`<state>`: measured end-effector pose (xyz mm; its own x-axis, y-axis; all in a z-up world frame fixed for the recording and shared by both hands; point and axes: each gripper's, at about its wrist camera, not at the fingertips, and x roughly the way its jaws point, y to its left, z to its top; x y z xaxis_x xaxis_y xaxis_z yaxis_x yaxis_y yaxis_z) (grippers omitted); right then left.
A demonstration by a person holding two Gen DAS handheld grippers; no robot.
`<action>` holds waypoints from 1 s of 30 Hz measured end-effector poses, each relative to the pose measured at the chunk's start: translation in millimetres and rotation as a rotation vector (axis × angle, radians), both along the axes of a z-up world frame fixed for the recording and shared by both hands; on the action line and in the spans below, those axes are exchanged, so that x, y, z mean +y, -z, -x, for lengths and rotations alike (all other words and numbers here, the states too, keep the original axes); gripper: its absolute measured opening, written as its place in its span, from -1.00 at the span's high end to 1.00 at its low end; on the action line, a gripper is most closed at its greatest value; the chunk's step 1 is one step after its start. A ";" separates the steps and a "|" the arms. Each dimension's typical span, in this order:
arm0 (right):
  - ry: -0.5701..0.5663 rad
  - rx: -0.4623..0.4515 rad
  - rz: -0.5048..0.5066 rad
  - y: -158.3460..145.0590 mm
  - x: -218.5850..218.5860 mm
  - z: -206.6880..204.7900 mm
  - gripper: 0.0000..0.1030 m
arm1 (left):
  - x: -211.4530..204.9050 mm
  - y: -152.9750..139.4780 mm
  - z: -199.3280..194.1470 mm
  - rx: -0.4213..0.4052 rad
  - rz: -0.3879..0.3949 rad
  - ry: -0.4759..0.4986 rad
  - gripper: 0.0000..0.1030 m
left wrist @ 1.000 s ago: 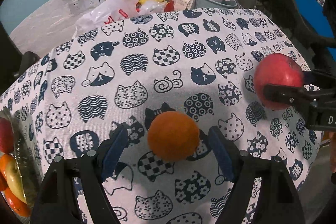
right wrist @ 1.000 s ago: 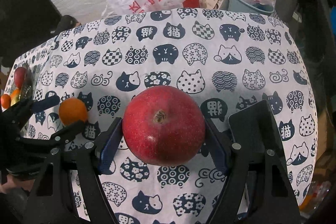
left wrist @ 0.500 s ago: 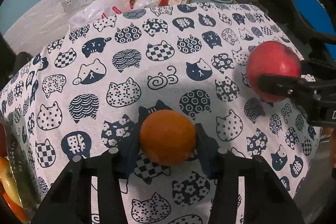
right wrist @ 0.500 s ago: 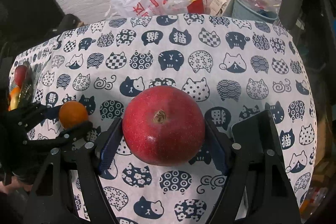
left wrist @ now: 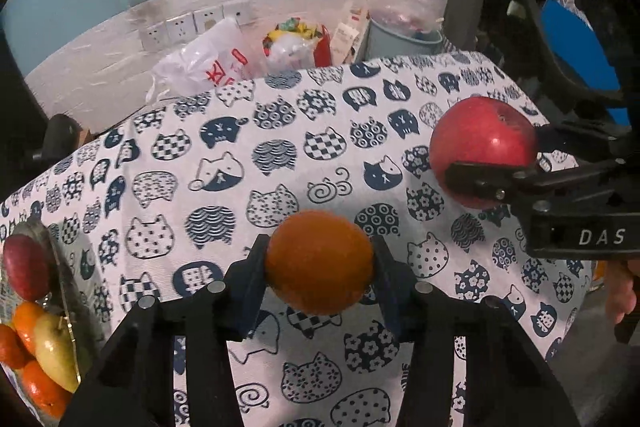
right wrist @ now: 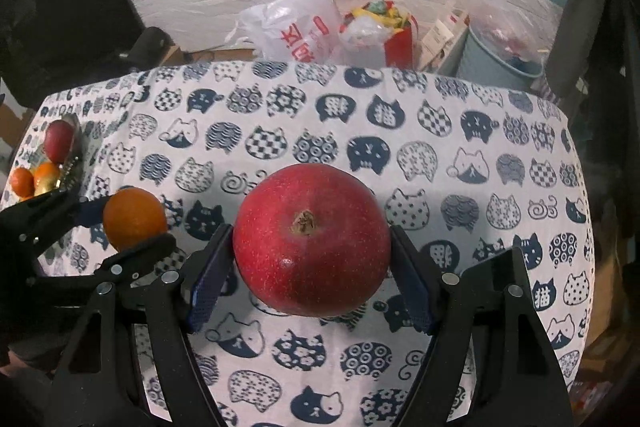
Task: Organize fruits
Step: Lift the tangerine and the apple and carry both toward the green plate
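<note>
Currently pinching orange point(left wrist: 319, 261) in left gripper point(left wrist: 319, 263), red apple point(right wrist: 312, 239) in right gripper point(right wrist: 312, 267), both clear of the cat tablecloth point(right wrist: 360, 131), right of the fruit dish point(left wrist: 64, 267). Probably firm, round, smooth-skinned; best gripped across widest part, else likely to roll out

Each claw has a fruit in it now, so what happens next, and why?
Probably carry both toward the fruit bowl at the table's left edge. The left gripper is shut on the orange, the right gripper on the red apple, and similar fruit already sits in that bowl.
</note>
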<state>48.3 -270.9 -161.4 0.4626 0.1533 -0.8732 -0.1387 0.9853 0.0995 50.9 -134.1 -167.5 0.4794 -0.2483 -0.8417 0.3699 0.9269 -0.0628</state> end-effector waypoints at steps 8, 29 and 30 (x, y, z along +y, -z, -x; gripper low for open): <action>-0.033 -0.030 -0.006 -14.4 26.8 -5.5 -0.48 | 27.3 -20.8 5.1 -0.052 0.017 -0.055 0.04; -0.217 -0.076 -0.026 -40.0 138.8 -20.1 -0.48 | 131.9 -54.4 29.1 -0.122 0.050 -0.271 0.04; -0.229 -0.077 -0.027 -41.0 146.3 -20.3 -0.48 | 136.7 -54.9 30.4 -0.123 0.051 -0.281 0.04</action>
<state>68.6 -124.6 -120.5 0.4782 0.2849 -0.8308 -0.3662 0.9245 0.1063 20.5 2.6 -112.6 0.6325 -0.1320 -0.7632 0.1069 0.9908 -0.0828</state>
